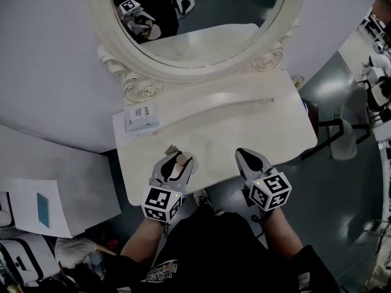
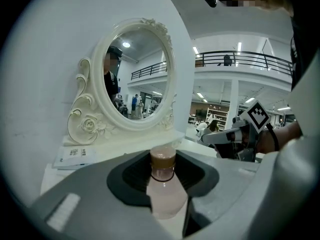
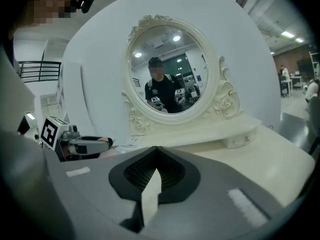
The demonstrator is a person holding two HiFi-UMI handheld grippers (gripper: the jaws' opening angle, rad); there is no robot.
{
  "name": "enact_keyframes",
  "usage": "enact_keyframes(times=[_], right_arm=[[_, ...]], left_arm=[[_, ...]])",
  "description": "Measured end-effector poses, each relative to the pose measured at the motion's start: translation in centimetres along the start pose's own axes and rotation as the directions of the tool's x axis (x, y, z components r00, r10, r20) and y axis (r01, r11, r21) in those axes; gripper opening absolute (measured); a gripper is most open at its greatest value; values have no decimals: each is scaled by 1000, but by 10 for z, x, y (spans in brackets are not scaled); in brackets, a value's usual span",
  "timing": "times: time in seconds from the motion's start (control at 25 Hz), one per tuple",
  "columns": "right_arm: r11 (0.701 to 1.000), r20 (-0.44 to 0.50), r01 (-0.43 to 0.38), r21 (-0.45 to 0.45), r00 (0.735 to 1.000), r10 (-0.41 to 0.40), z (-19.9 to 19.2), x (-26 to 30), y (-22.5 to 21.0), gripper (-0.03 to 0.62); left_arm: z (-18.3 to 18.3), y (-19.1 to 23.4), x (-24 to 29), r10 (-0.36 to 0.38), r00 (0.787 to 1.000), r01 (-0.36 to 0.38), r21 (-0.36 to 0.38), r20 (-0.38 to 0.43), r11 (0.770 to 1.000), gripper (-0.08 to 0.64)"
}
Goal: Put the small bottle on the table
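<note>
A small pale pink bottle (image 2: 163,184) with a brownish cap stands upright between the jaws of my left gripper (image 2: 162,176), which is shut on it. In the head view that bottle (image 1: 181,162) shows above the near left part of the white dressing table (image 1: 226,133), held in my left gripper (image 1: 176,163). My right gripper (image 1: 252,159) hovers over the table's near edge to the right, shut with nothing in it; its own view shows the jaws (image 3: 152,184) meeting at the tips with only the tabletop behind.
An oval mirror (image 1: 198,17) in an ornate cream frame stands at the table's back on a raised shelf with a small drawer (image 3: 240,140). A white printed card (image 1: 141,116) lies at the back left. A lower grey surface with papers (image 1: 36,207) sits to the left.
</note>
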State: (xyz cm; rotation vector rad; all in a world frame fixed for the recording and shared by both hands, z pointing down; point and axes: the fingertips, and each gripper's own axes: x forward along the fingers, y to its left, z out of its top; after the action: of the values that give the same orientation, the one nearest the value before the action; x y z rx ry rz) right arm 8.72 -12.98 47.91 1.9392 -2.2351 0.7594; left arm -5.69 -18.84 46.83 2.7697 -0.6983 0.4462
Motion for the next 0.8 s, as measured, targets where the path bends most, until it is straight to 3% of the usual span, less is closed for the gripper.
enact_keyframes(times=[0.4,0.8], right_arm=[[1000,6,-8,-15,1000,8,18,17,-3,29],[993,-22,-107,-53,994,106,40,44,-29,28]], left_arm=[[13,19,12,22,1000,-22,0,9,1000,138],[23,30,33,142,990,-141,-27,18,990,138]])
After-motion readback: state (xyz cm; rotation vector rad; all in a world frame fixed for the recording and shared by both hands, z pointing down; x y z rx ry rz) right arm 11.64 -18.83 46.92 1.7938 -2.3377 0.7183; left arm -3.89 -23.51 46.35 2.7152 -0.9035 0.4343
